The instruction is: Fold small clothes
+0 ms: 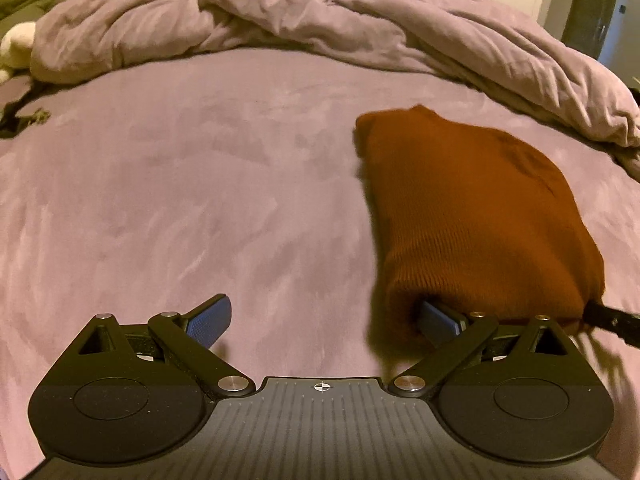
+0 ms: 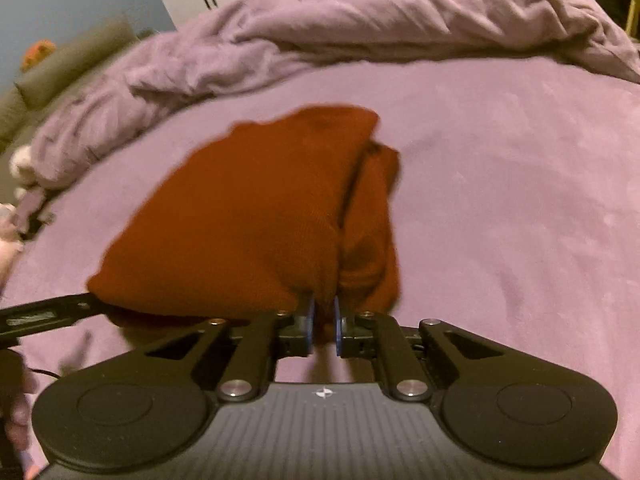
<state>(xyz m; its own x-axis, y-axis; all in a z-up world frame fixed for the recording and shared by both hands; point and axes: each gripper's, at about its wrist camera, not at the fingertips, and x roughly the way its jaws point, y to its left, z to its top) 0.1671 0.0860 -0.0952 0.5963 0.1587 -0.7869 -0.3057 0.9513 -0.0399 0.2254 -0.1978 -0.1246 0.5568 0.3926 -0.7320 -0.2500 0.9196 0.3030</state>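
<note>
Sweater [image 2: 256,208] hem pinched in right gripper [image 2: 323,322] (bed)

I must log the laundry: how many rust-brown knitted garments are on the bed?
1. The rust-brown knitted garment lies on the purple bedsheet, near edge pinched by the right gripper. Others may hide under the rumpled duvet.

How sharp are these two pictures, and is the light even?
Left wrist view: rust-brown knit garment smeared at its edges; mauve bedsheet bulges from fisheye. Right wrist view: softer overall, crumpled mauve duvet blurred; warm dim light in both.
</note>
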